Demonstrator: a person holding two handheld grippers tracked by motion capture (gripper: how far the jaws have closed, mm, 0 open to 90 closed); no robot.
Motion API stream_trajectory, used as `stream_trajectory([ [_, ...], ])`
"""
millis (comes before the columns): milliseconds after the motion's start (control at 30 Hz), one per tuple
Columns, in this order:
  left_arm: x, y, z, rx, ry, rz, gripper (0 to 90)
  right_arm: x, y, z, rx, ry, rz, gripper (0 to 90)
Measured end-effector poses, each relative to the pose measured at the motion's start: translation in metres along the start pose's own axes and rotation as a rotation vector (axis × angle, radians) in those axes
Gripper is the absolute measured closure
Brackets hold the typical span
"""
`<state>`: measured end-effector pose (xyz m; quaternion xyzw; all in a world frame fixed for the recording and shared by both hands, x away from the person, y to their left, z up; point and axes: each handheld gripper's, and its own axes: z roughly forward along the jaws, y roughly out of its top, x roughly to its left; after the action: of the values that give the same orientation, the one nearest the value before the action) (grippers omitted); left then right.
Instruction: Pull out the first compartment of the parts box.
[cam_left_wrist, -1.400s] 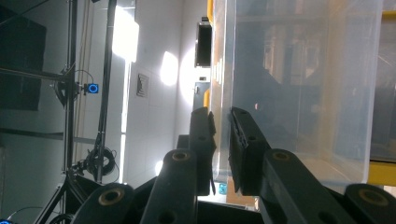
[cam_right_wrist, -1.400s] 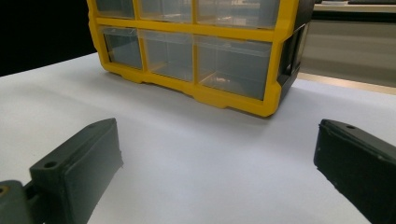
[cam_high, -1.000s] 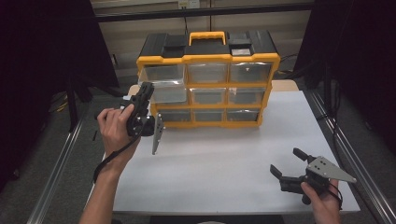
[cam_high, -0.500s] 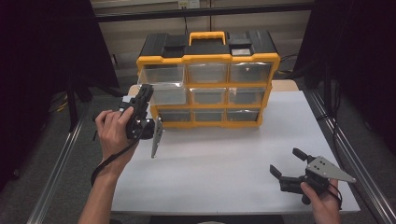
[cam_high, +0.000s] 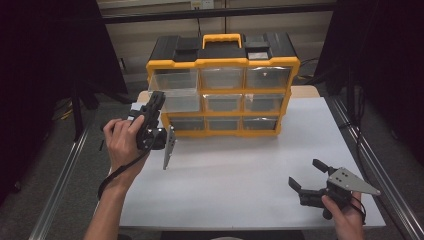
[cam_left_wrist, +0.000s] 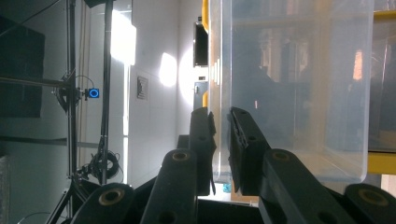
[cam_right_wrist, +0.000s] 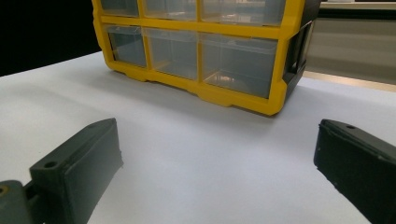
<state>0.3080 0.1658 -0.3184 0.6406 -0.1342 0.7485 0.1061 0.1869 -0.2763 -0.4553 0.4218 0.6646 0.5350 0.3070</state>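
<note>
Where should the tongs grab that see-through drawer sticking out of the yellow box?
By its thin front wall, coming from the front, one jaw each side. The drawer juts out of the box, so that edge is free. The left tongs pinch it that way.

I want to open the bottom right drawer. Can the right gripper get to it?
Probably yes. The right gripper is open, and only bare white table lies between it and the bottom right drawer.
</note>
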Motion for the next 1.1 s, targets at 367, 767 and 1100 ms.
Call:
stream_trajectory([
  [367,-0.001,0.002,0.000,-0.017,-0.004,-0.006,80.0,-0.001,-0.001,0.001,0.002,0.009,0.009,0.2],
  [767,-0.002,-0.001,-0.001,0.013,0.000,-0.110,55.0,0.001,0.001,0.001,0.001,-0.002,-0.002,0.2],
  [1100,0.002,-0.012,0.000,0.055,-0.002,-0.438,25.1,0.000,0.001,0.003,0.007,-0.002,-0.004,0.2],
])
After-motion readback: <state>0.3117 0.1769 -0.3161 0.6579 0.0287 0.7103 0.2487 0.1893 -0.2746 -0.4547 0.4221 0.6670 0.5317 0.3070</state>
